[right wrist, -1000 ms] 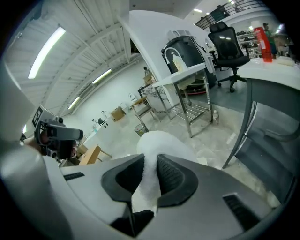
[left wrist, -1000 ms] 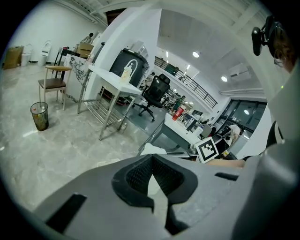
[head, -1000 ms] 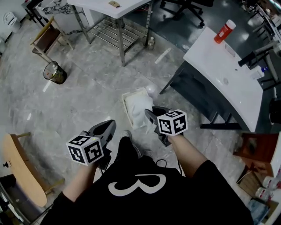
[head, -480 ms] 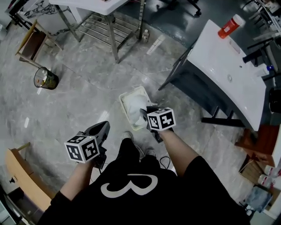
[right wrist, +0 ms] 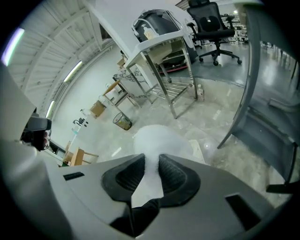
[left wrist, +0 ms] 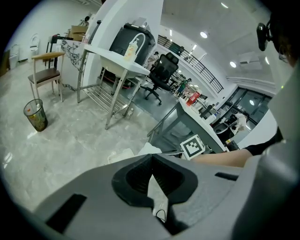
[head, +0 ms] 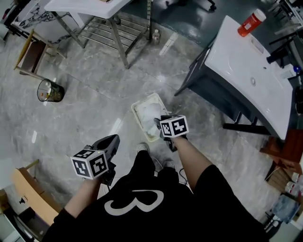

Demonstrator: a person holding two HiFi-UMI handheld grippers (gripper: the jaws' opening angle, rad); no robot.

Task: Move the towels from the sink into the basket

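One white towel (right wrist: 157, 140) is clamped in the right gripper (right wrist: 152, 163), which has come down right over the floor basket (head: 143, 99), seemingly ready to release, while the left gripper (left wrist: 151, 158) waits, fingers together and empty

1. This is an open-plan lab or test workspace rather than a home, with a wide grey stone-look floor (head: 94, 104).
2. A steel-framed worktable (head: 94, 7), a swivel office chair (left wrist: 161, 75) and a wire wastebasket (head: 49, 90) stand well apart.
3. The sink counter (head: 251, 71) stands free on a dark frame, away from any wall.
4. A railed upper gallery (left wrist: 206, 77) runs above more desks.
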